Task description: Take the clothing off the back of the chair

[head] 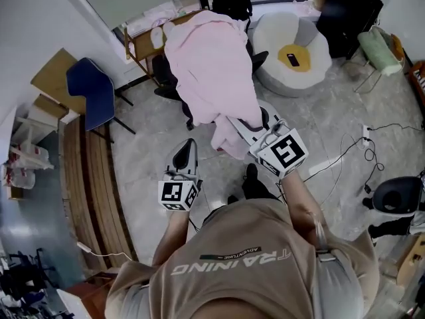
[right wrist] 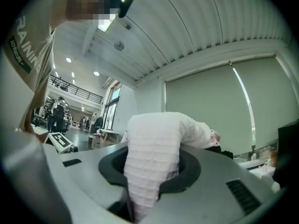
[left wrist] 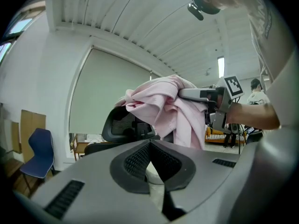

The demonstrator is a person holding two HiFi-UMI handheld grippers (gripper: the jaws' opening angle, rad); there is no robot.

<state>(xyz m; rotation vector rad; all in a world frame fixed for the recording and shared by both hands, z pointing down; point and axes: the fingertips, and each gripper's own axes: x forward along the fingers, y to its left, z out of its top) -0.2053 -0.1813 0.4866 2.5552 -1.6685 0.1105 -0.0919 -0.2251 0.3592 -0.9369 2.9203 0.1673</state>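
Note:
A pink garment (head: 212, 65) lies draped over the back of a black office chair (head: 169, 78). My right gripper (head: 237, 127) is shut on the garment's lower hem, which hangs to the chair's right. In the right gripper view, the quilted pink cloth (right wrist: 154, 139) fills the gap between the jaws of the right gripper (right wrist: 152, 160). My left gripper (head: 188, 146) sits below and left of the chair, apart from the cloth, with its jaws together and empty. The left gripper view shows its closed tips (left wrist: 149, 146) and, beyond them, the garment (left wrist: 161, 106), the chair's headrest (left wrist: 122, 122) and the right gripper (left wrist: 189, 94).
A blue chair (head: 93, 92) stands at the left by wooden boards (head: 86, 178). Behind the office chair is a small wooden desk (head: 143, 42). A white round seat with a yellow centre (head: 292, 52) sits at the back right. Cables (head: 345, 158) trail over the floor at the right.

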